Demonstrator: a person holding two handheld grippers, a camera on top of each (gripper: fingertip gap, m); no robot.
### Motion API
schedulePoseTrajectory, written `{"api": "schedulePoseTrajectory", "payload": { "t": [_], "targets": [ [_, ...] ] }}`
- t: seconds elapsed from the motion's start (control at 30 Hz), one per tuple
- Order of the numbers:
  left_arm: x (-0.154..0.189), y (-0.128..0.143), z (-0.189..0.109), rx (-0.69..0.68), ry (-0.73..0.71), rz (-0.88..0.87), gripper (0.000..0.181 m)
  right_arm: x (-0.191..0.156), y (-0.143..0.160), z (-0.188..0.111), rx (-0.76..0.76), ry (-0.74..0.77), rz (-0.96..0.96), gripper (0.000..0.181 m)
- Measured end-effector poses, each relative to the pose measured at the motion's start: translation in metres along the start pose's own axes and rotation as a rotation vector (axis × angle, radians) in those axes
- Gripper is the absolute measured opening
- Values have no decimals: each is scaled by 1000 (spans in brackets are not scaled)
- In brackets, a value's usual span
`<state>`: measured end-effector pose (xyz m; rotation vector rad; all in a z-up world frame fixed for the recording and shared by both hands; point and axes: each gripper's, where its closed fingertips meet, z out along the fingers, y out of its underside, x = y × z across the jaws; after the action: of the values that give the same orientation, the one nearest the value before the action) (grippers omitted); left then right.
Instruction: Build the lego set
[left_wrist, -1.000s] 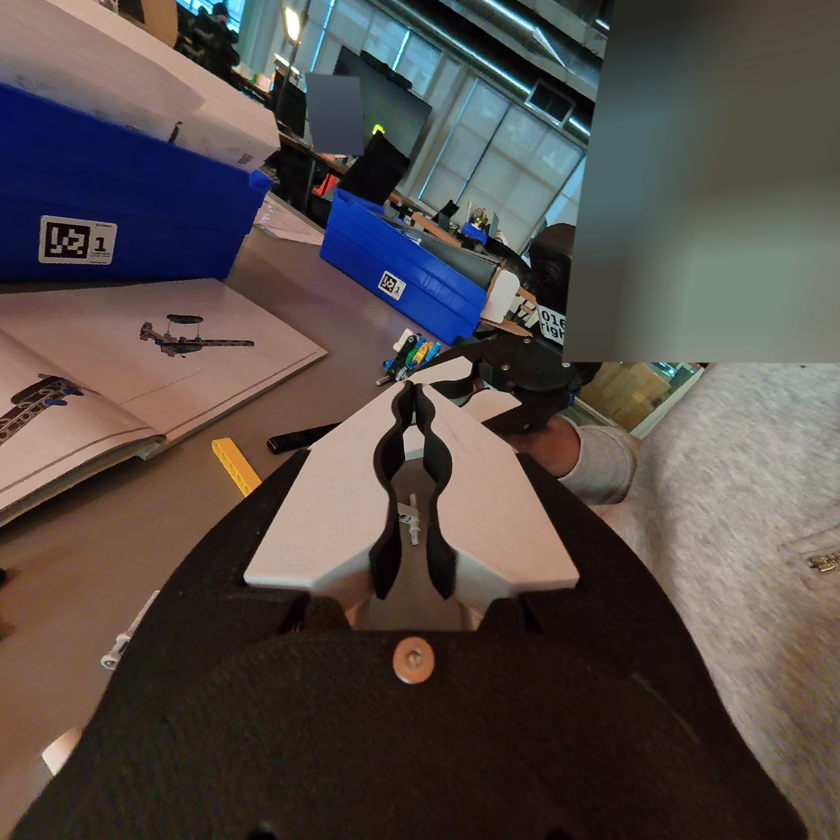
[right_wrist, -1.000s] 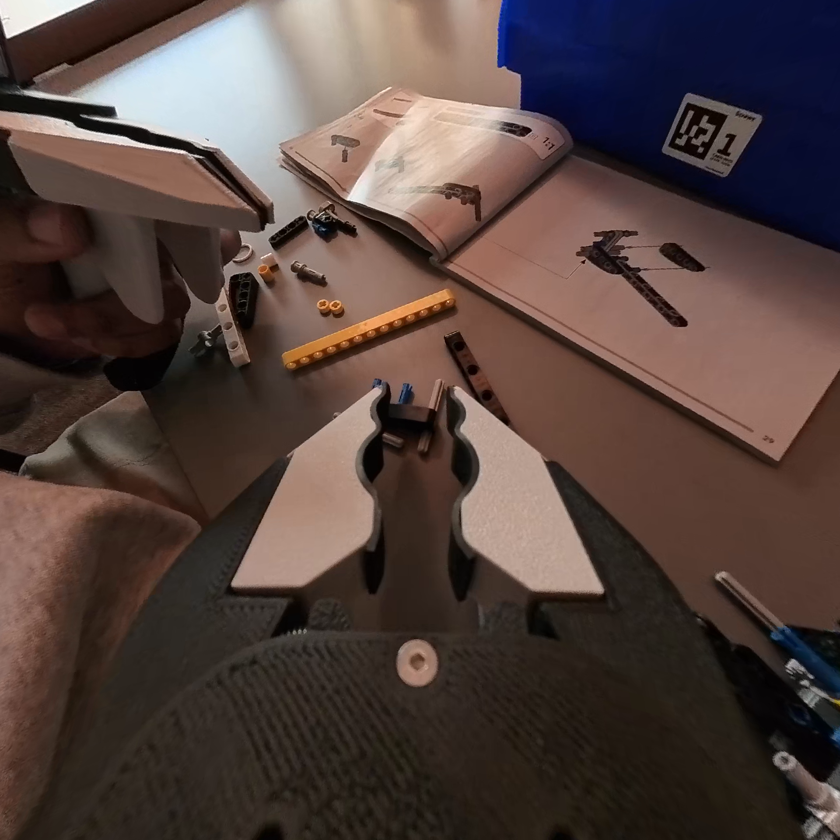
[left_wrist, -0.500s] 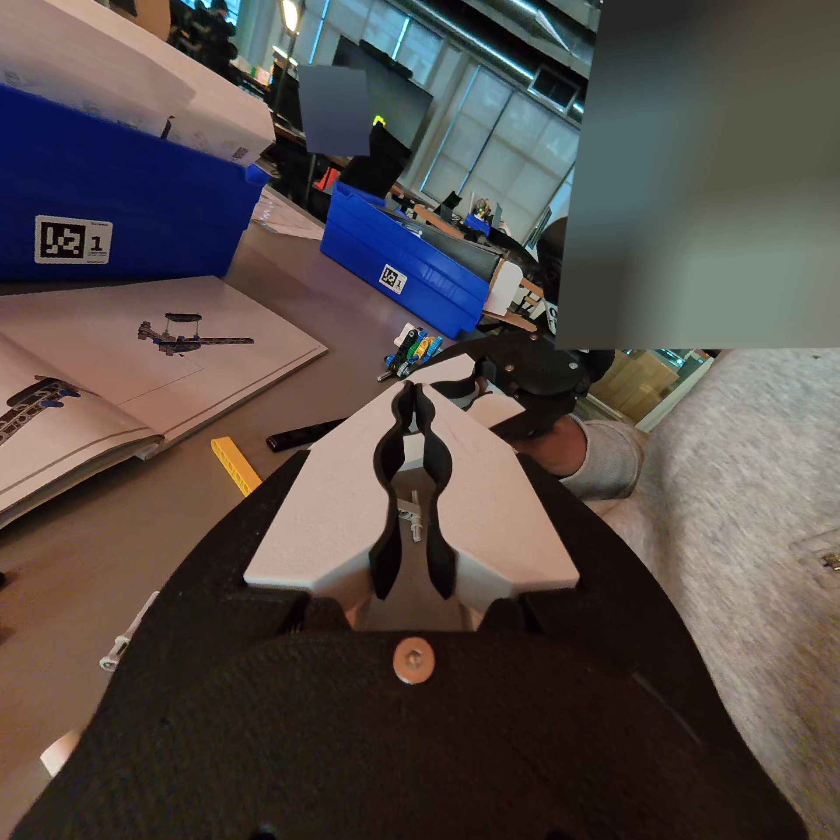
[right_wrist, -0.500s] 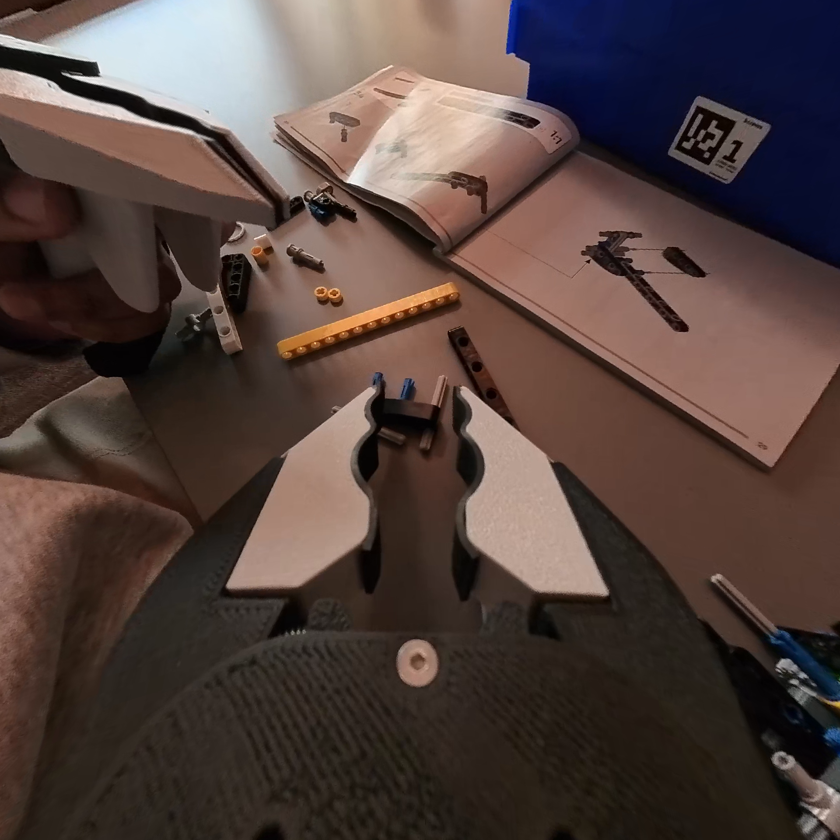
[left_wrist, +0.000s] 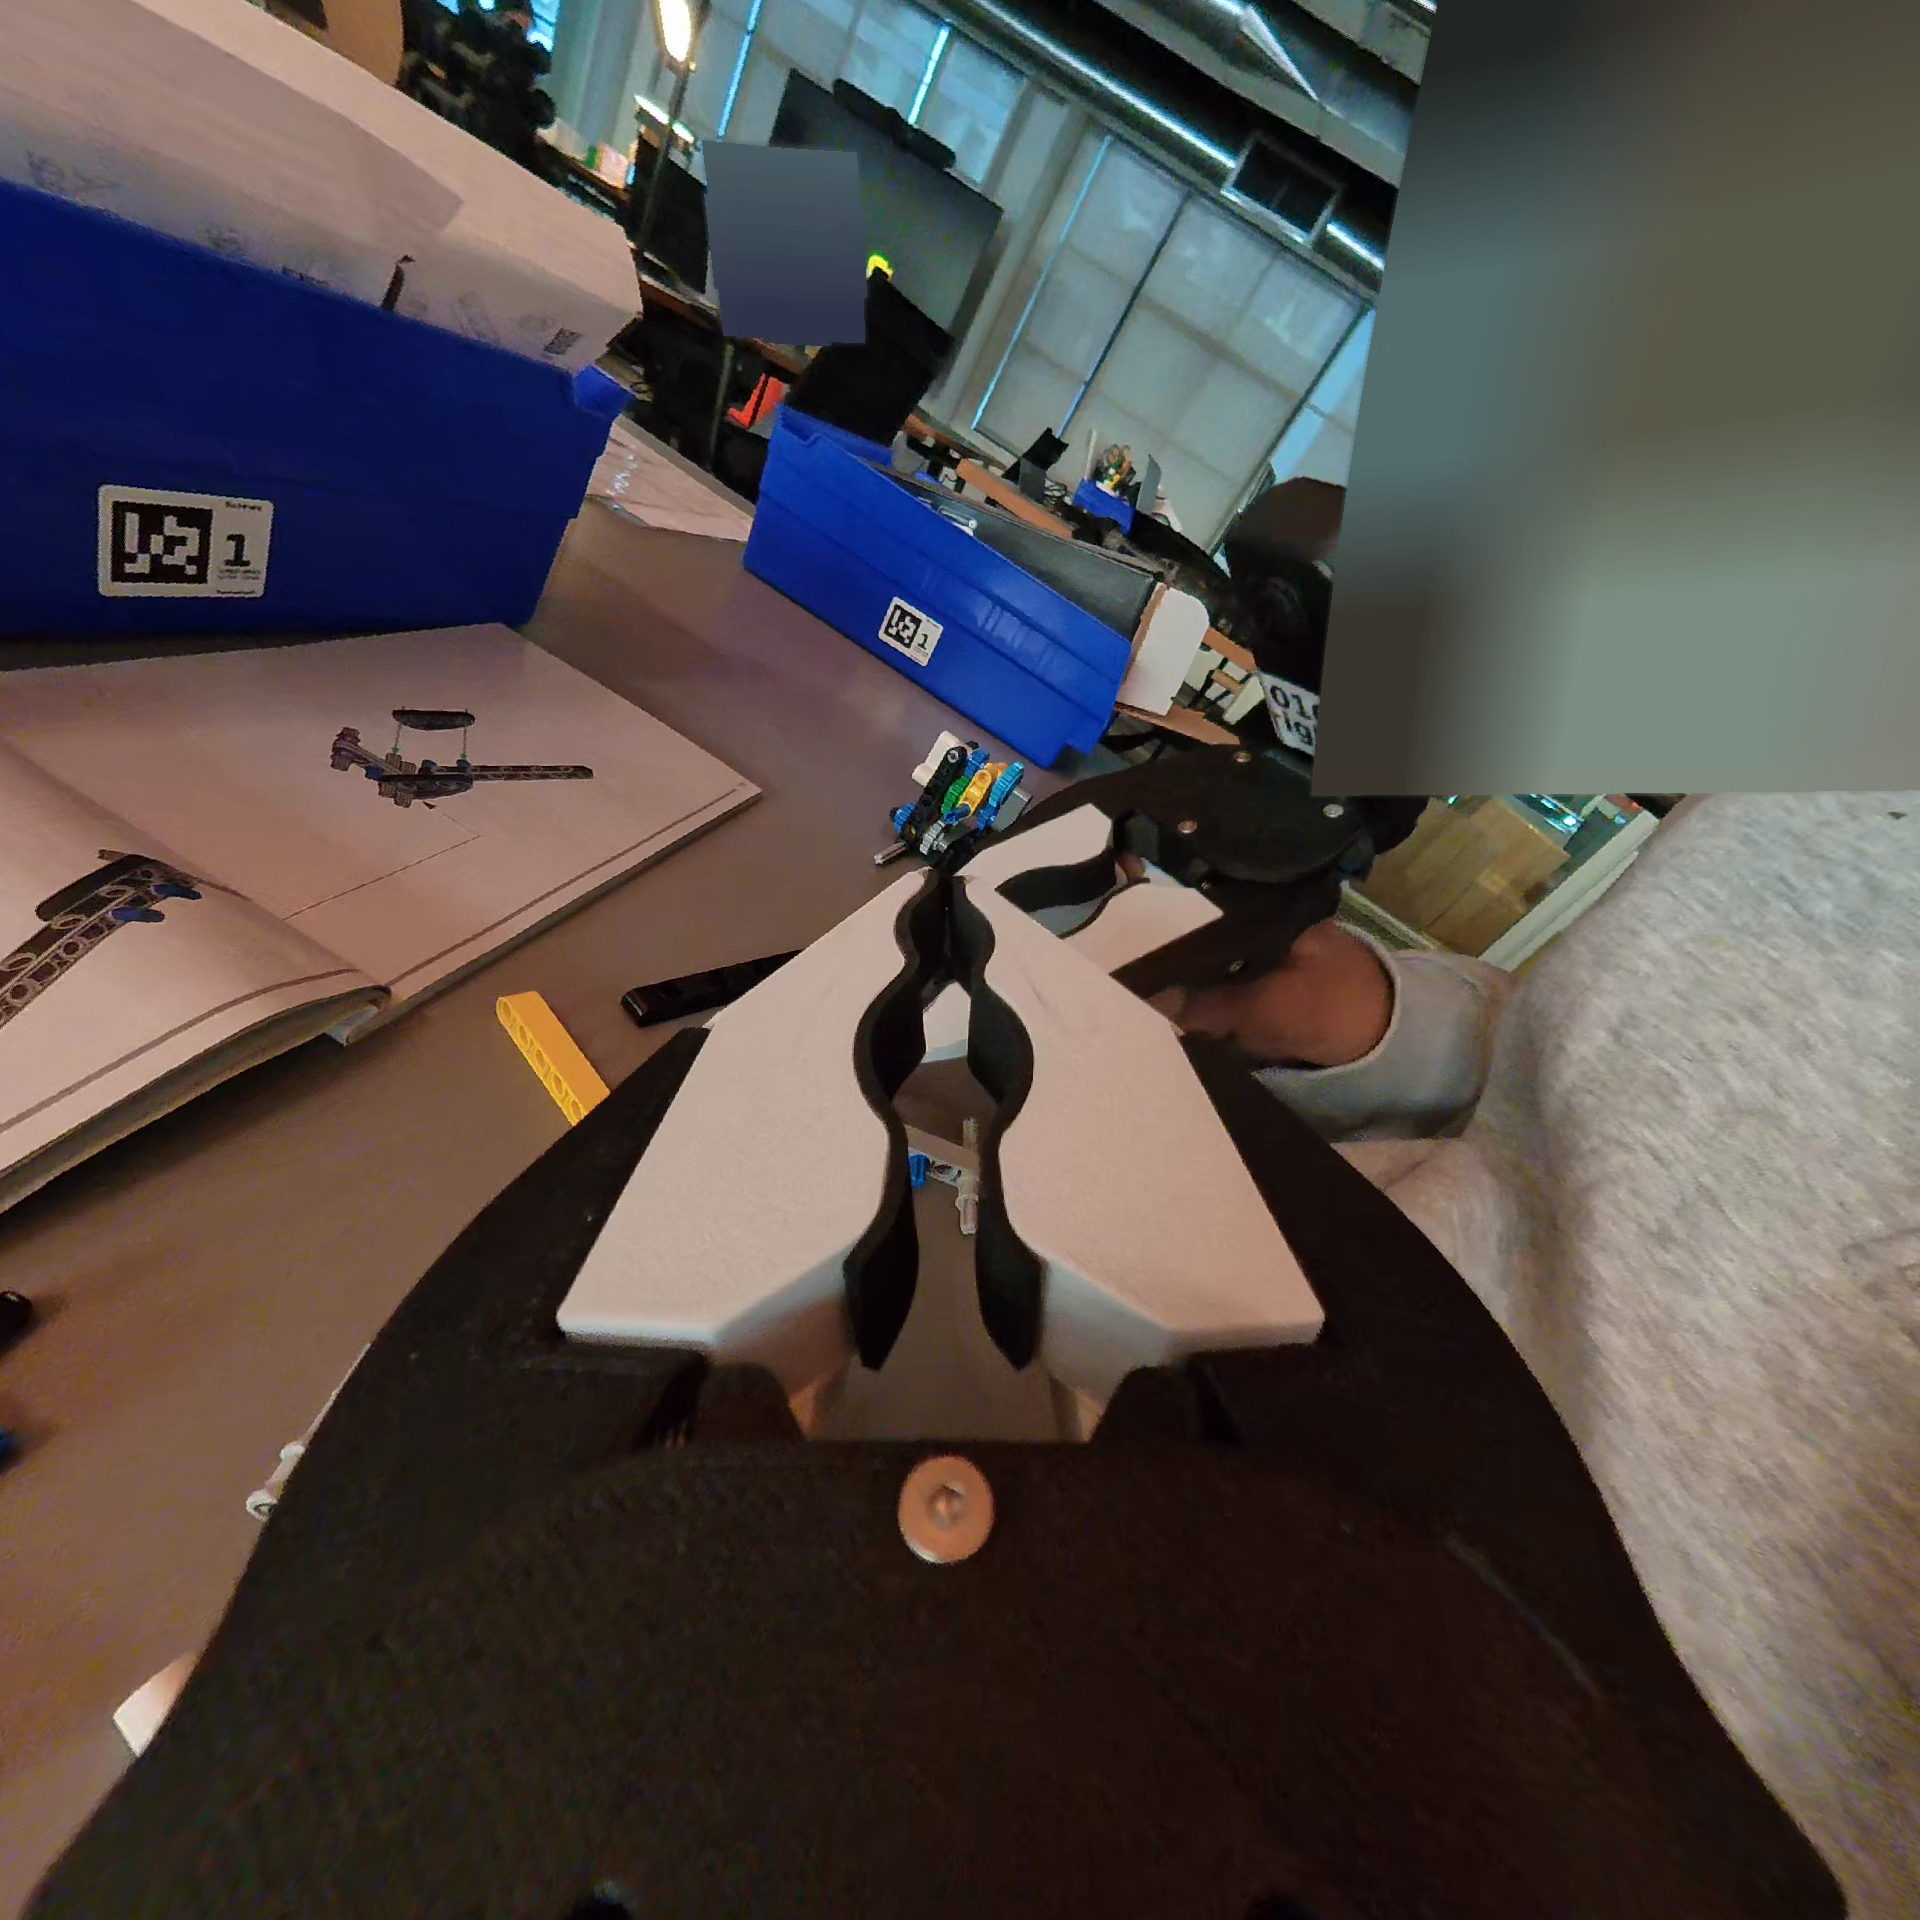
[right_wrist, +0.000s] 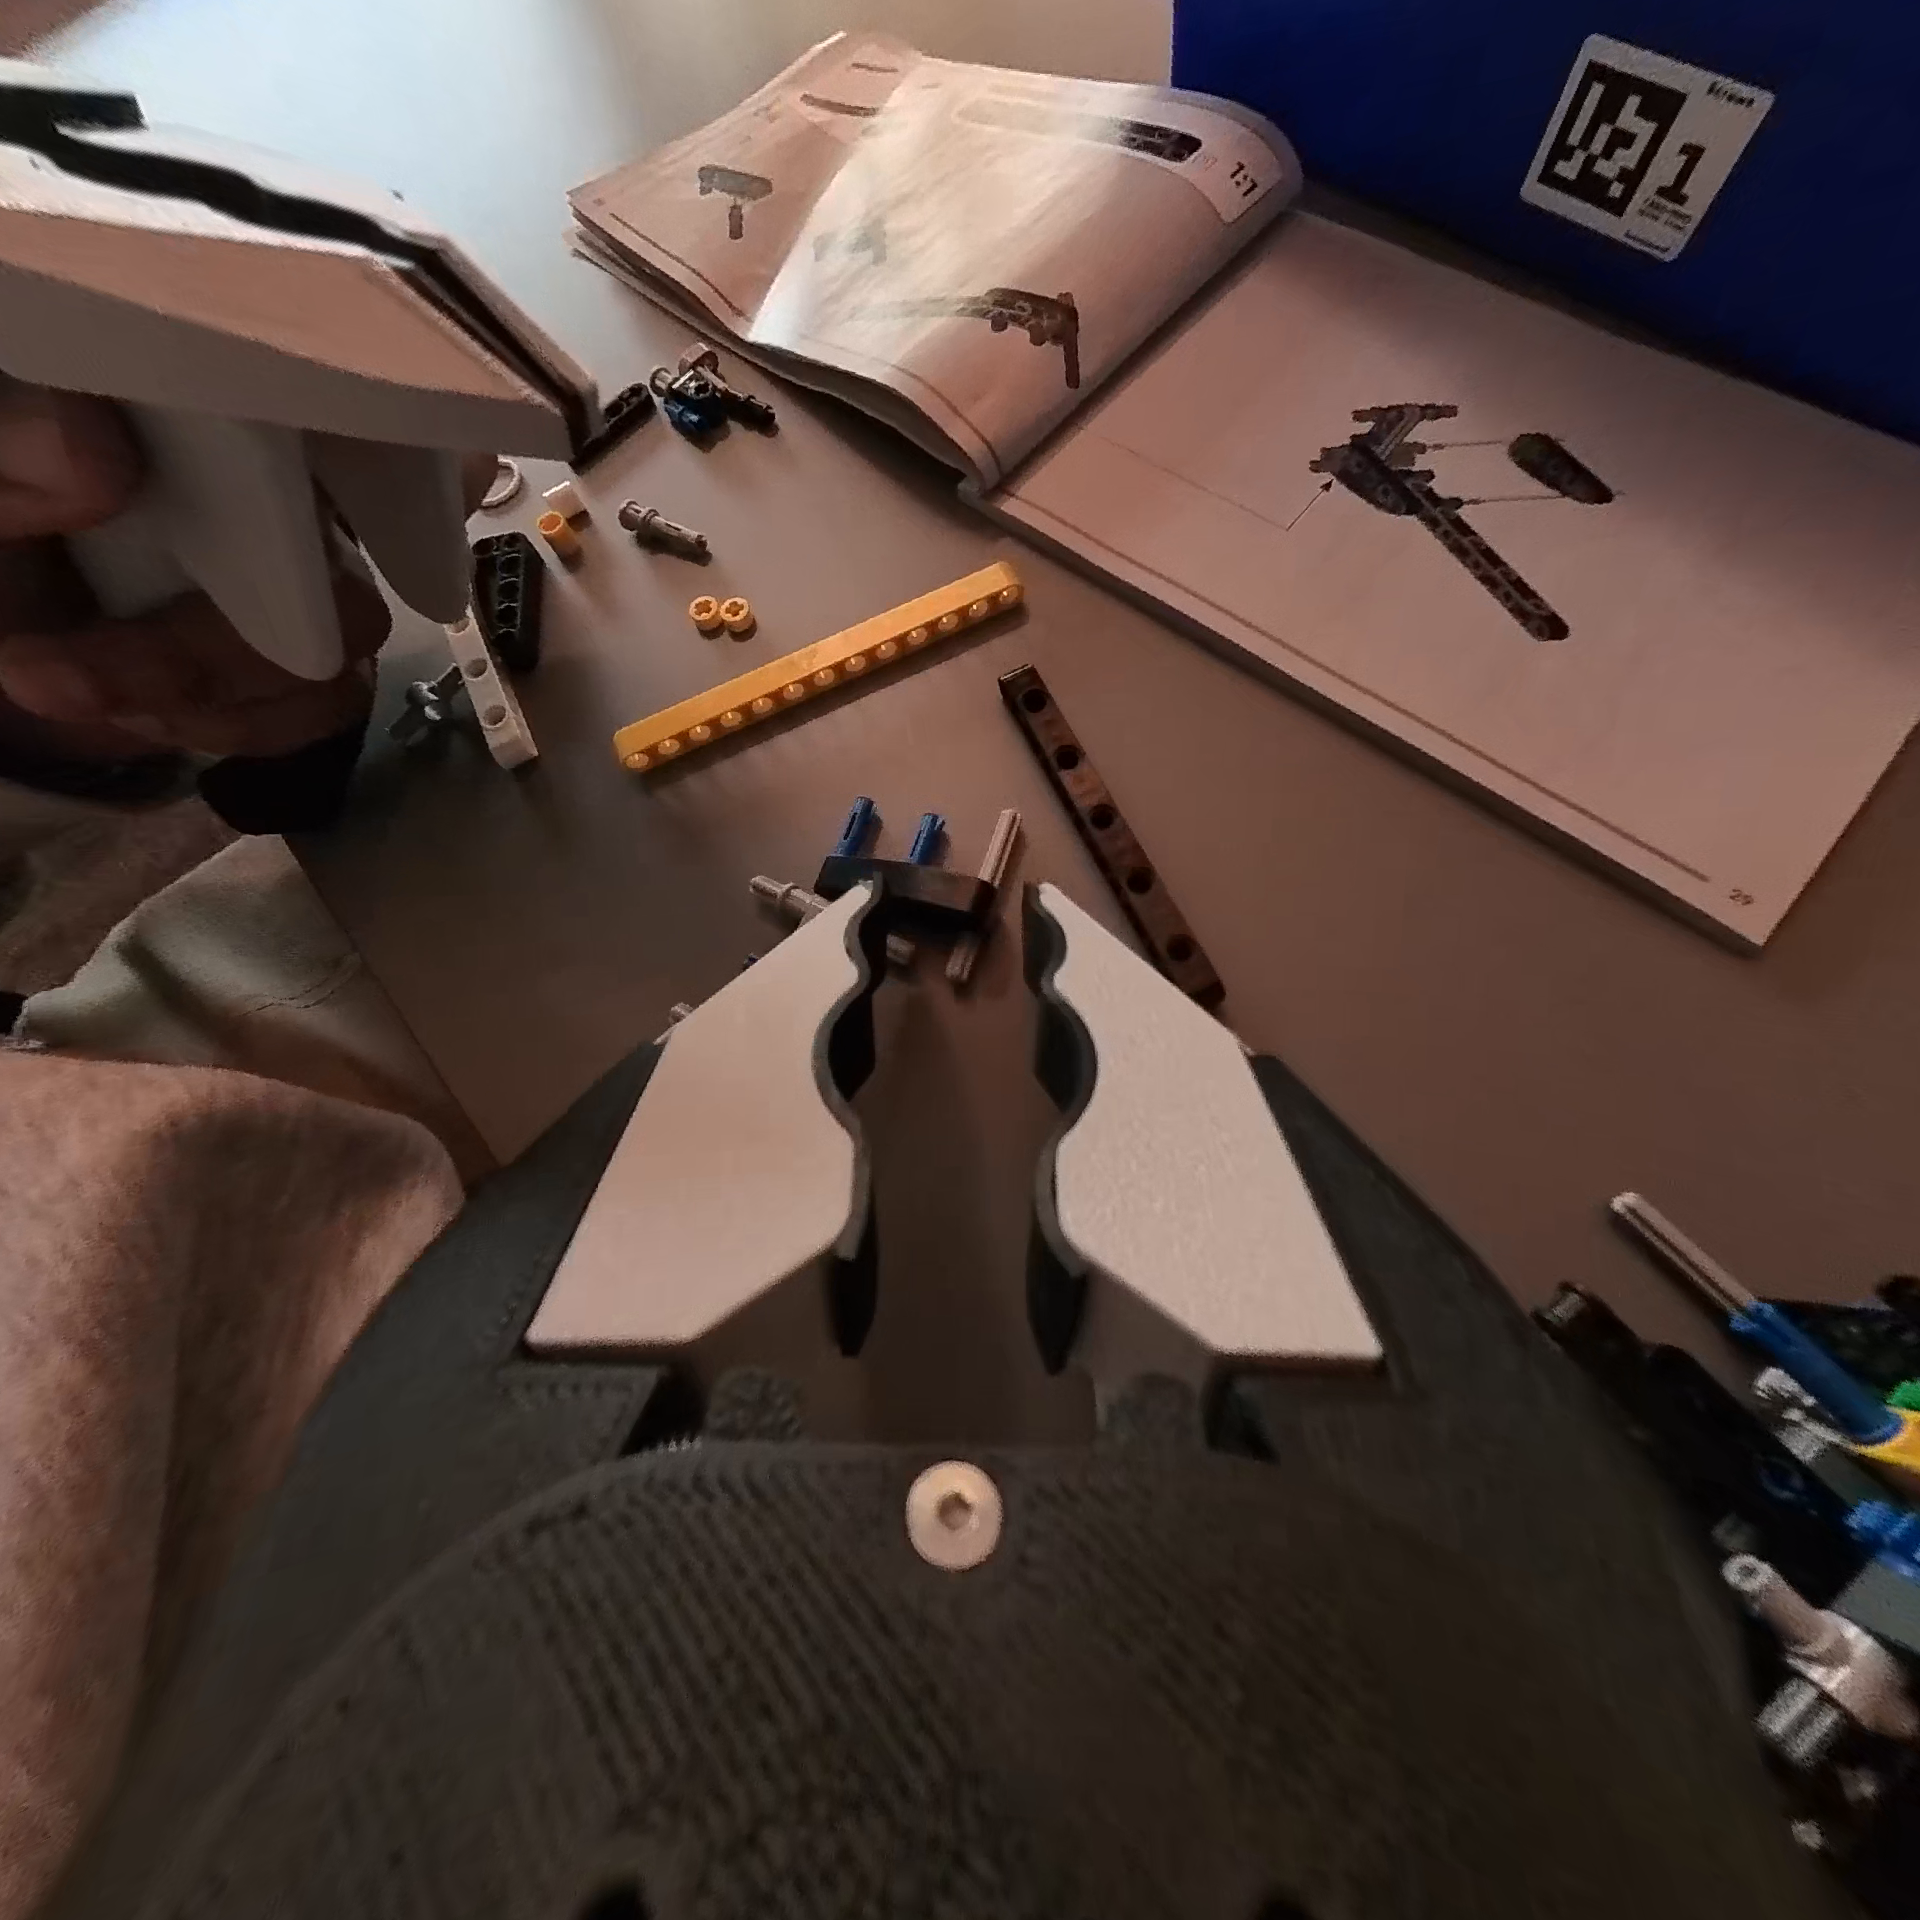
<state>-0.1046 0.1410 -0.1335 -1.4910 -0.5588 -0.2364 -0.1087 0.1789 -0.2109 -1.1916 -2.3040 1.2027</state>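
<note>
I judge the build barely begun — my right gripper (right_wrist: 951, 914) gapes empty over the small black connector with blue pins (right_wrist: 914, 878) on the table, my left gripper (left_wrist: 943, 894) pinched shut on nothing, yellow beam (right_wrist: 821, 665) loose.

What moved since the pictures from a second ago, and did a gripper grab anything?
The right gripper crept forward toward the small black piece with blue pins, jaws open, grabbing nothing. The left gripper shifted a little farther over the scattered parts, its fingertips together. Nothing was picked up or dropped. The yellow beam, black beam and instruction booklet stayed put.
</note>
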Motion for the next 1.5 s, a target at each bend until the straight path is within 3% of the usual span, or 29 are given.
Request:
{"api": "schedulePoseTrajectory", "payload": {
  "t": [0.33,0.57,0.8,1.0,1.13,1.37,1.5],
  "targets": [
    [0,2,1,-12,-3,9,0,5,13,0,-78,17,-6,23],
    [3,3,2,-20,-4,29,0,8,16,4,-94,76,-72,4],
    [-1,-7,-4,33,-18,10,0,7,-7,-7,53,30,-14,3],
    [-4,-20,-11,107,-42,-4,0,-16,-54,-40,371,-289,212,3],
    [27,-28,-9,163,126,-19,6,-40,-79,-71,545,-580,335,3],
    [75,-39,-19,250,434,-132,10,-82,-95,-104,618,-1092,577,3],
    [85,-45,-26,289,514,-174,9,-92,-95,-105,594,-1214,670,2]
  ]
}}
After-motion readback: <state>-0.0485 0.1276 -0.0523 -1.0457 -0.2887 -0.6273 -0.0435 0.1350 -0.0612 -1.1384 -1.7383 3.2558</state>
